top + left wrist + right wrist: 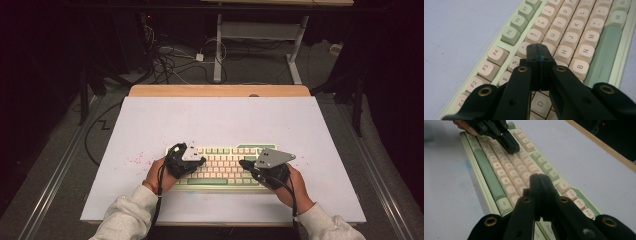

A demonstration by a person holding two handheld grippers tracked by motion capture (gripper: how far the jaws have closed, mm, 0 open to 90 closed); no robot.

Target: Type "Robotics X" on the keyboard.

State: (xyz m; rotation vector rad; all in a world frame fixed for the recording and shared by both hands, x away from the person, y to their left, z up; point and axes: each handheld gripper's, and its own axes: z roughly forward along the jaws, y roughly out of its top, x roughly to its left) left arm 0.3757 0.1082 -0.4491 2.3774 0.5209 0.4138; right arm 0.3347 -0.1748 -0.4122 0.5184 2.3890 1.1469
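While shut, both hand-held grippers (pixel 197 159) overhang keyboard (pixel 225 165).

The keyboard (pixel 220 167) looks like smooth matt plastic, with cream and sage-green keycaps in a pale green case. The left tongs (pixel 539 47) and right tongs (pixel 539 178) are matt black plastic with brass-coloured rivets. The worktop (pixel 210 122) is a matt white sheet over a bare wooden edge.

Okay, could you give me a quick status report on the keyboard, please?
Left gripper and right gripper both shut, tips over the keyboard keys. Nothing held. Nothing in the way.
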